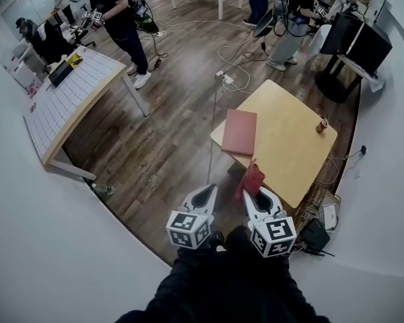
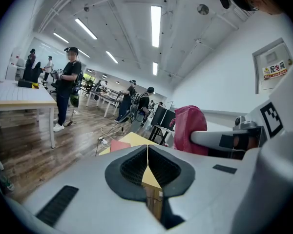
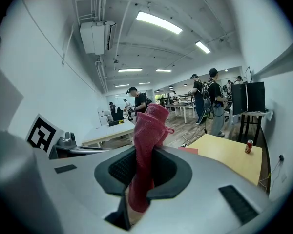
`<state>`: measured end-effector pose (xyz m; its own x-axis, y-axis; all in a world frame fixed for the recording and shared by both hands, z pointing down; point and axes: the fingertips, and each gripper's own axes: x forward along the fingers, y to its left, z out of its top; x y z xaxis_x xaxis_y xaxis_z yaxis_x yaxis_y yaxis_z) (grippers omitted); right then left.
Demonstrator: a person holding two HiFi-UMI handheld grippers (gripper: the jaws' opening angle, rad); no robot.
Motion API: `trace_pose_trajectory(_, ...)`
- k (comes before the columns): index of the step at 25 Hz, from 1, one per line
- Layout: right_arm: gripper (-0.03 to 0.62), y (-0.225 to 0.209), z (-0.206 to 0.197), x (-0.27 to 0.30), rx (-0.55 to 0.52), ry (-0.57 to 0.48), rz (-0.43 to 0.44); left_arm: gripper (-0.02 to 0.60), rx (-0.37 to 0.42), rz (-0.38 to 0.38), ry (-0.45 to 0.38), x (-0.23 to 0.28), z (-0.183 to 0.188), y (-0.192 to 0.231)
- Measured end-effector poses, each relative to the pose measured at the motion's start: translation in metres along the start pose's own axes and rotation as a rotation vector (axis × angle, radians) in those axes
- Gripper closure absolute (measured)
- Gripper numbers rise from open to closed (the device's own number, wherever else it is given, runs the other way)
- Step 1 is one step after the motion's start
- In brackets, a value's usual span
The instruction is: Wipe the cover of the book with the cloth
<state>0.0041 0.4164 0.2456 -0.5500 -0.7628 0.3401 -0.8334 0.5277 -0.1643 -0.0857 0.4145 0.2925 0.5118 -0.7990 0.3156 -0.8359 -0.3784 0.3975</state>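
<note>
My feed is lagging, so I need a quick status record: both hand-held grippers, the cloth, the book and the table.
Left hand-held gripper: jaws shut, nothing between them
Right hand-held gripper: jaws shut on the red cloth, which sticks up past them
Book: red, closed, lying flat near one table edge, untouched
Table: light wood; a can stands near the edge opposite the book
Wiping: not yet begun; both grippers are short of the table

Open air runs from the left gripper (image 1: 205, 194) and right gripper (image 1: 255, 196) to the table (image 1: 289, 157). The book (image 1: 240, 131) lies at its left edge, the can (image 1: 321, 125) well apart at the right, with bare top between.
</note>
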Motion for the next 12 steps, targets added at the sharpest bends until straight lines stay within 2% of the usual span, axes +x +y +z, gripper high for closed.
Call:
trace_pose_trajectory(7,0.520,-0.023,-0.008,0.012,0.021,0.040,-0.022,0.545,-0.025,-0.013,0.032,0.026,-0.007,0.003)
trace_pose_trajectory(12,0.520,-0.049,-0.006,0.043,0.044,0.049,-0.001,0.545,-0.026,0.008,0.046,0.058,-0.002,0.016)
